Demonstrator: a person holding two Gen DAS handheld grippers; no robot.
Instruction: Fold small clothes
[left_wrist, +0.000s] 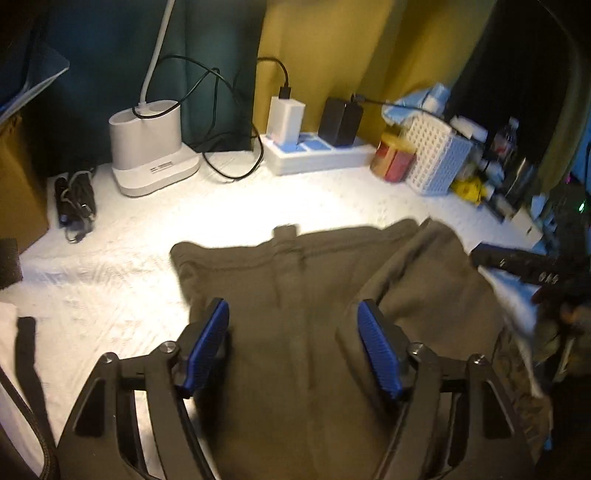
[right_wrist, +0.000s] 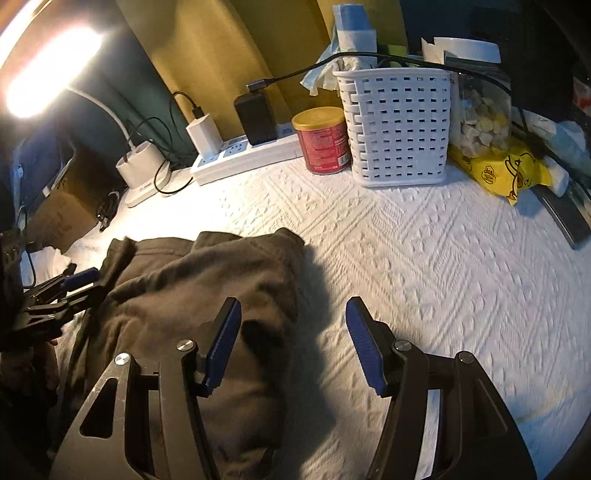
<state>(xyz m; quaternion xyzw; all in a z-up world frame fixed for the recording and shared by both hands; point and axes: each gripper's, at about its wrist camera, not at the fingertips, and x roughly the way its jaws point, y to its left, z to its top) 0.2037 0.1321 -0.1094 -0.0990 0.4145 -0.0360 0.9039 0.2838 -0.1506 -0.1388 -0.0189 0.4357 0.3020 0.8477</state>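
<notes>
White textured cloth is covering the surface (right_wrist: 424, 258), lit warmly by a lamp glowing at the upper left of the right wrist view; nearest the cameras, both pairs of tongs are standing spread wide and gripping nothing; the left tongs (left_wrist: 293, 343) are hovering directly over the olive-brown garment (left_wrist: 295, 295), which is lying rumpled on the surface with its fabric showing between the blue pads (left_wrist: 208, 343); the right tongs (right_wrist: 291, 347) are sitting at the garment's right edge, with the left pad over the fabric and the right pad over bare cloth; a fold of the garment is bunching up on its right side; farther back, a red can (right_wrist: 325, 140) is standing just beside a white lattice basket (right_wrist: 399, 125), with a yellow packet (right_wrist: 506, 173) to the right; a white power strip (right_wrist: 243, 155) carrying a white and a black charger is running along the back; beyond it, a white lamp base (left_wrist: 151, 147) is standing against teal and mustard curtains (left_wrist: 332, 48).
</notes>
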